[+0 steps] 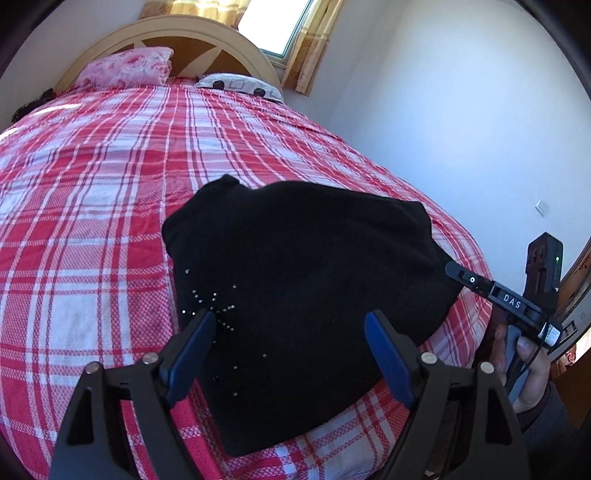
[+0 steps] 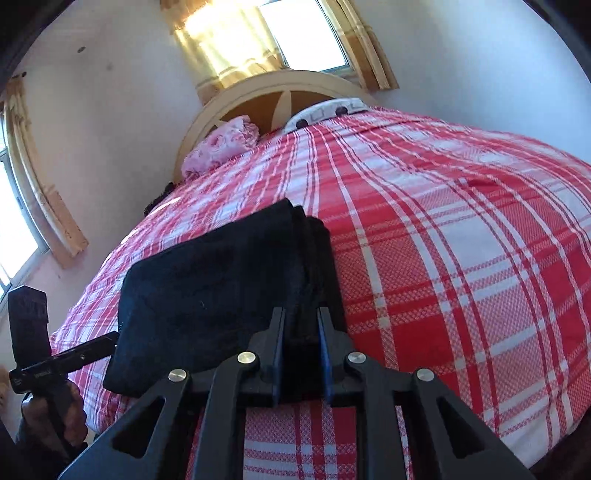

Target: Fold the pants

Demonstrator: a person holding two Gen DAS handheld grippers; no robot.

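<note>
A home bedroom: a bed (image 1: 110, 192) in red plaid, pillows (image 1: 127, 68) against a headboard (image 2: 273, 94), curtained window (image 2: 306, 35).

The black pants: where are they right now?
The black pants lie folded on the red plaid bedspread near the foot of the bed. The right gripper is clamped on one edge; the open left gripper hovers over them.

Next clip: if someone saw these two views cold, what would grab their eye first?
Probably the black pants, folded into a thick bundle at the near end of the red-and-white plaid bed cover, which fills both views. Next, the right gripper, shut on the bundle's near right edge, while the left gripper is open above its beaded corner. Behind, a sunlit window glows over the arched headboard.
</note>
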